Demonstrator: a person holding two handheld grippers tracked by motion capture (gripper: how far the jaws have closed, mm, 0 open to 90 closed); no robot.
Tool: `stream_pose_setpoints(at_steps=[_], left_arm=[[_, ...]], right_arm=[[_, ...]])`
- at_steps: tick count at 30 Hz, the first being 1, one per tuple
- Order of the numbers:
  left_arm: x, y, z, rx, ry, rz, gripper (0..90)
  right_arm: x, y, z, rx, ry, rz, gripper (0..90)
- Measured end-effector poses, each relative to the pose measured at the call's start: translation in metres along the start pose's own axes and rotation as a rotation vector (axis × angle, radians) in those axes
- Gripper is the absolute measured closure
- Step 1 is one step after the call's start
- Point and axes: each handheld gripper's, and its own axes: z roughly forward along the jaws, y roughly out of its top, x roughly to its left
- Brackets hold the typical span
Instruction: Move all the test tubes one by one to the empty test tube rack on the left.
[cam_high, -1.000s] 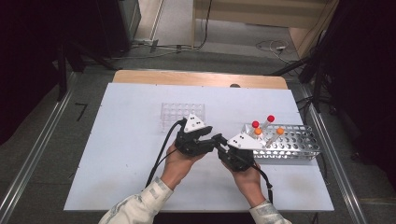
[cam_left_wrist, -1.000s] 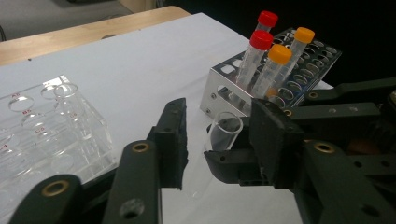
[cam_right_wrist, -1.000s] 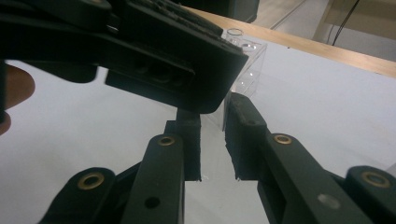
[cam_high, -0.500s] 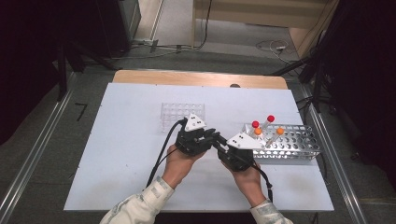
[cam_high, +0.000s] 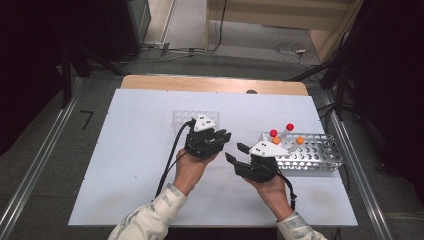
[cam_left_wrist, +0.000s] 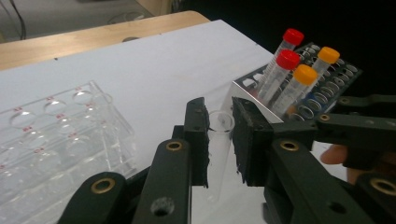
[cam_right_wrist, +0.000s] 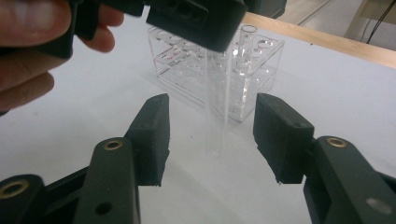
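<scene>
A clear, uncapped test tube stands upright between the pads of my left gripper, which is shut on its upper part. In the high view the left gripper is at mid-table, with my right gripper just to its right. The right gripper has just been opening. Its jaws stand apart on either side of the tube's lower end and the pads do not touch it. Red- and orange-capped tubes stand in a metal rack.
A clear plastic rack with empty holes sits just behind the left gripper. The metal rack lies to the right of both grippers, near the right edge of the white table top. Bare white surface spreads to the left and front.
The right gripper's jaws have spread apart and let go of the clear tube. The left gripper's jaws have shut on the tube. Both hands stay about where they were.
</scene>
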Motion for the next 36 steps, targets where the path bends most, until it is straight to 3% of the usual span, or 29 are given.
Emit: stream_pose_setpoints(at_steps=[7, 16, 24, 30, 36], left_arm=[[0.007, 0.006, -0.006, -0.014, 0.049, -0.017, 76.8], [0.016, 0.021, -0.011, -0.031, 0.094, -0.017, 76.9], [0.034, 0.035, -0.009, -0.037, 0.168, -0.026, 76.9], [0.047, 0.039, -0.006, -0.042, 0.222, -0.031, 76.8], [0.051, 0.044, 0.002, -0.038, 0.248, -0.022, 76.8]], right_arm=[[-0.007, -0.005, -0.020, -0.010, 0.012, -0.009, 40.5], [-0.019, -0.017, -0.049, -0.031, -0.006, 0.004, 39.1], [-0.026, -0.026, -0.069, -0.040, -0.016, 0.023, 37.8], [-0.030, -0.032, -0.077, -0.045, -0.019, 0.027, 37.8], [-0.032, -0.033, -0.079, -0.044, -0.024, 0.038, 37.7]])
